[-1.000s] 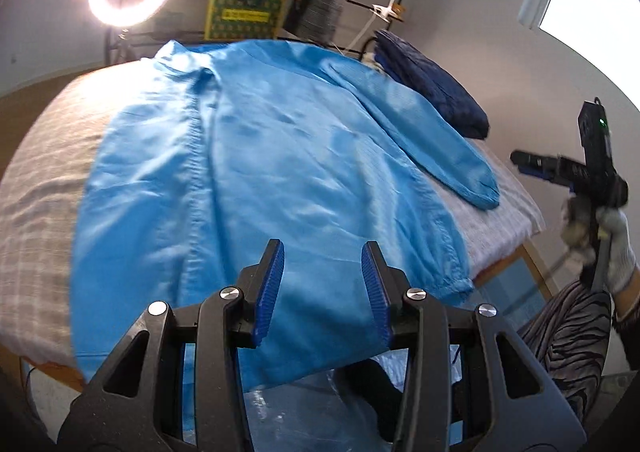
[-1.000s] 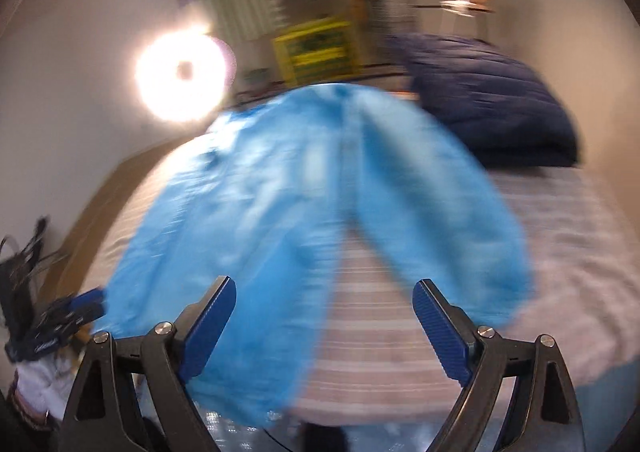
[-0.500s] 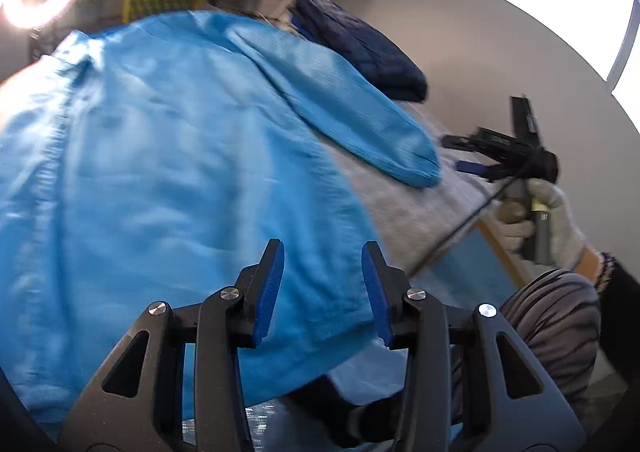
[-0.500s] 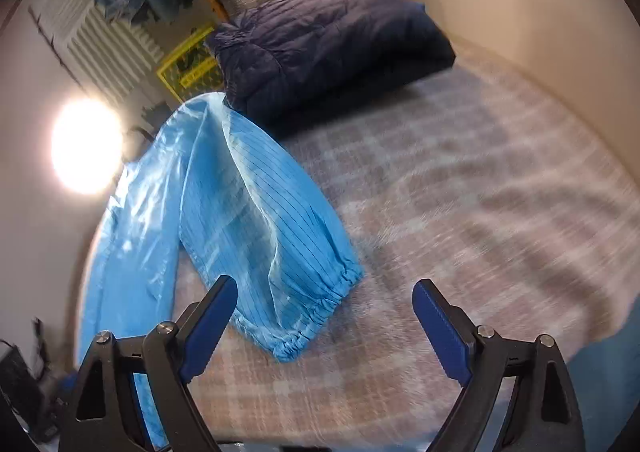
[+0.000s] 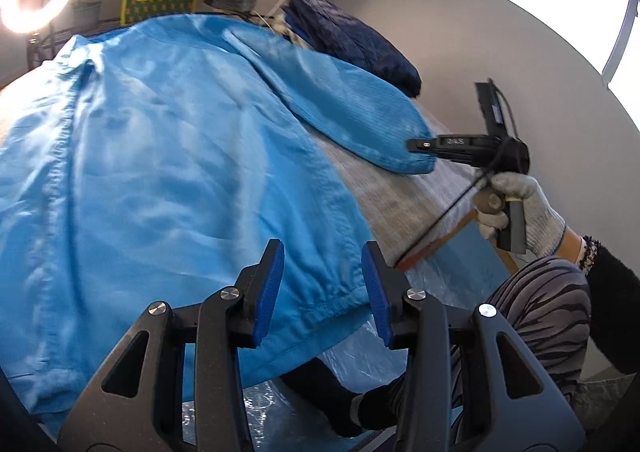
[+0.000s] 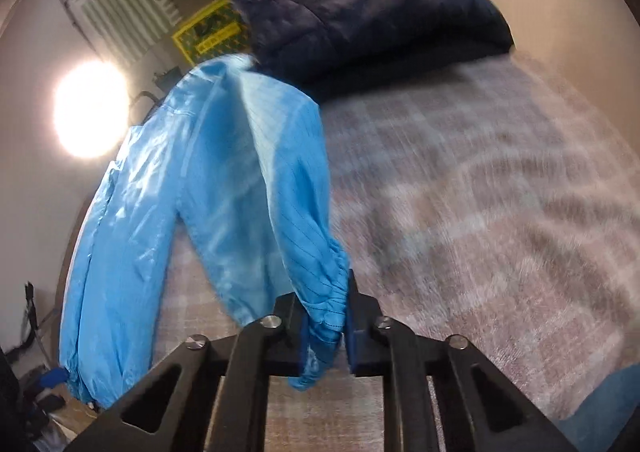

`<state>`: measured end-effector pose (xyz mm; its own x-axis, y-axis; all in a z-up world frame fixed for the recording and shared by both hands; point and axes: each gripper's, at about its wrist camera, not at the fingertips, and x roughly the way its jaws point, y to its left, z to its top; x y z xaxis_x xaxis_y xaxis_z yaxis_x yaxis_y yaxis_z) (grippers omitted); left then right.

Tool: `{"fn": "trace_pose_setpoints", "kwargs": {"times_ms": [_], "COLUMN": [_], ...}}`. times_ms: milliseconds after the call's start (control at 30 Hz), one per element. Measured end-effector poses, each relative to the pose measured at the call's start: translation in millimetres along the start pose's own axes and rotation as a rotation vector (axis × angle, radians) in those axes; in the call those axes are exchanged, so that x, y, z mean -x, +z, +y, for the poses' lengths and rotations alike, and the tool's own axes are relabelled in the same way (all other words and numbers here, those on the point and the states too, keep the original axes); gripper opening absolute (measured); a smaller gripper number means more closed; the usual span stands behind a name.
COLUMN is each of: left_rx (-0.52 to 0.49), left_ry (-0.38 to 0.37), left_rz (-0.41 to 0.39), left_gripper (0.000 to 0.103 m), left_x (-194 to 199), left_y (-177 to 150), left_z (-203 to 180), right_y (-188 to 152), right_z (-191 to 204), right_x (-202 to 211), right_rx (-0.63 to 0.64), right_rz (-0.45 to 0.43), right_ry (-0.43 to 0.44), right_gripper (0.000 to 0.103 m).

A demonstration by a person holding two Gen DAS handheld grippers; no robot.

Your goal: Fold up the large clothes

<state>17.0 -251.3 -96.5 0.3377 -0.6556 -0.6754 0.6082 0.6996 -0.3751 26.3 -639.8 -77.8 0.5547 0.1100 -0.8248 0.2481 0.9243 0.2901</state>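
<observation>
Left wrist view: blue jacket (image 5: 168, 156) spread flat over the plaid bed (image 5: 396, 196), its left side cut off by the frame. Left claw (image 5: 323, 288) spread, hanging above the near hem, nothing between the pads. At right, a gloved hand (image 5: 520, 212) holds the right claw (image 5: 420, 145) at the sleeve cuff (image 5: 404, 160); tips hidden. Right wrist view, motion-blurred: right claw (image 6: 325, 326) has just closed, pinching the gathered cuff (image 6: 326, 308). Folded navy quilt (image 6: 372, 12) lies far on the bed.
</observation>
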Motion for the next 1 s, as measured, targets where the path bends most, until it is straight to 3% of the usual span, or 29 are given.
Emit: {"fn": "trace_pose_setpoints", "kwargs": {"times_ms": [133, 233, 433, 600, 733, 867, 1000], "left_rx": [0.028, 0.042, 0.123, 0.228, 0.32, 0.407, 0.386], "left_ry": [0.018, 0.041, 0.045, 0.046, 0.028, -0.014, -0.014], "left_rz": [-0.013, -0.029, -0.094, -0.12, -0.132, -0.112, -0.076], "left_gripper": [0.041, 0.041, 0.041, 0.041, 0.041, 0.041, 0.041], "left_x": [18, 32, 54, 61, 64, 57, 47], "left_y": [5, 8, 5, 2, 0, -2, -2], "left_z": [19, 32, 64, 98, 123, 137, 132], "right_y": [9, 14, 1, -44, -96, -141, -174], "right_z": [31, 75, 160, 232, 271, 286, 290], "right_x": [27, 50, 74, 66, 42, 19, -1], "right_rx": [0.097, 0.25, 0.506, 0.81, 1.048, 1.192, 1.311], "right_rz": [-0.067, -0.127, -0.184, -0.174, -0.112, -0.035, 0.025], "right_ry": [-0.038, -0.093, -0.088, -0.131, -0.151, -0.122, -0.116], "right_gripper": [0.01, 0.01, 0.01, 0.01, 0.01, 0.01, 0.01]}}
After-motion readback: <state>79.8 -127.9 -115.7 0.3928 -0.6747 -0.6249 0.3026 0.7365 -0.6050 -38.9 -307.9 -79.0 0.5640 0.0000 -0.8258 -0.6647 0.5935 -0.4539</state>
